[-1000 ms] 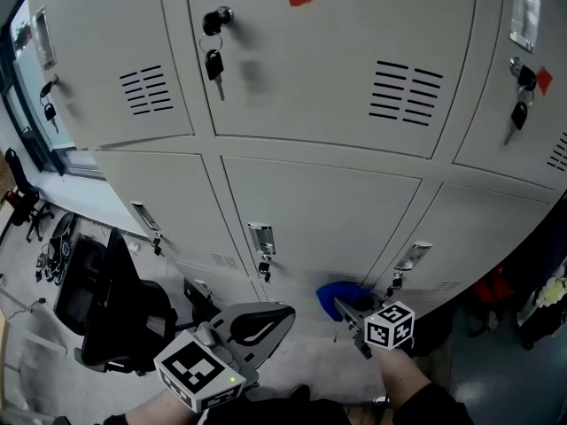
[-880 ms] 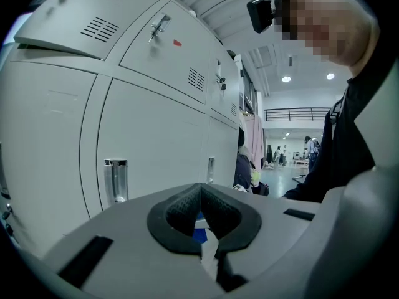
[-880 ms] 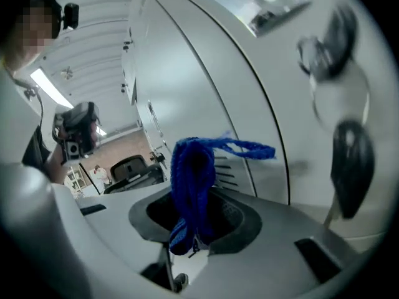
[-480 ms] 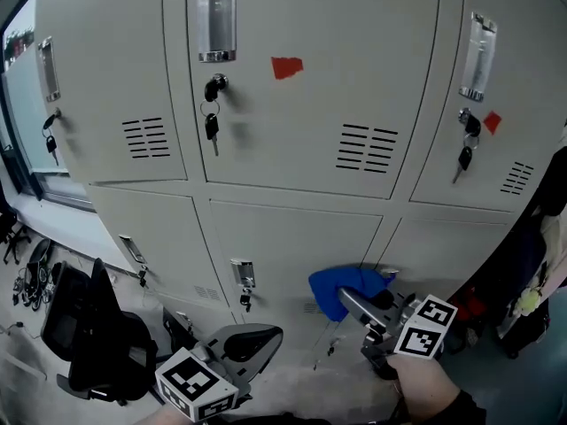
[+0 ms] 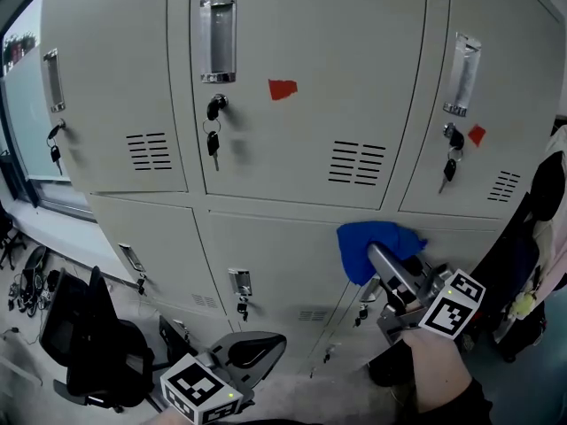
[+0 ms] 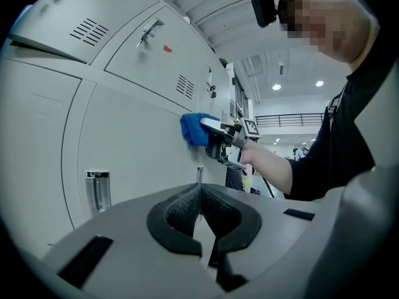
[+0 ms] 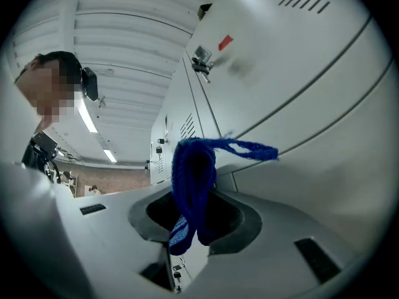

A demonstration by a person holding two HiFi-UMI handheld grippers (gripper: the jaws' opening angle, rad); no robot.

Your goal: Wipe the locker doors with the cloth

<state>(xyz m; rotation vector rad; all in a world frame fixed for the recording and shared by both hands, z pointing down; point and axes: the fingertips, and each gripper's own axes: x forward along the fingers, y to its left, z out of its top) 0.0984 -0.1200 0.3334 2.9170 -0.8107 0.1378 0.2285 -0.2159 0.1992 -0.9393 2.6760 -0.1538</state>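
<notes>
Two jaws on the right gripper are clamping down on a blue cloth, which is bunching up thick between them, with one loose strand trailing off toward the lockers. That gripper is holding the cloth flat against the grey locker face, right where the lower middle door is meeting its right-hand neighbour, just under the ledge that is dividing the two rows. Its marker cube is riding behind the jaws, and the person's right hand is showing below it.

Down at the bottom of the head view, the left gripper is hanging well apart from the doors, its jaws meeting at the tips and gripping nothing at all.

Moving outward, the upper middle door is showing a metal handle, a red sticker and a vent, and a bunch of keys is dangling from its lock. More keys are hanging from the locks on the doors either side. Off to the lower left, a black office chair is standing on the floor near the lockers.
</notes>
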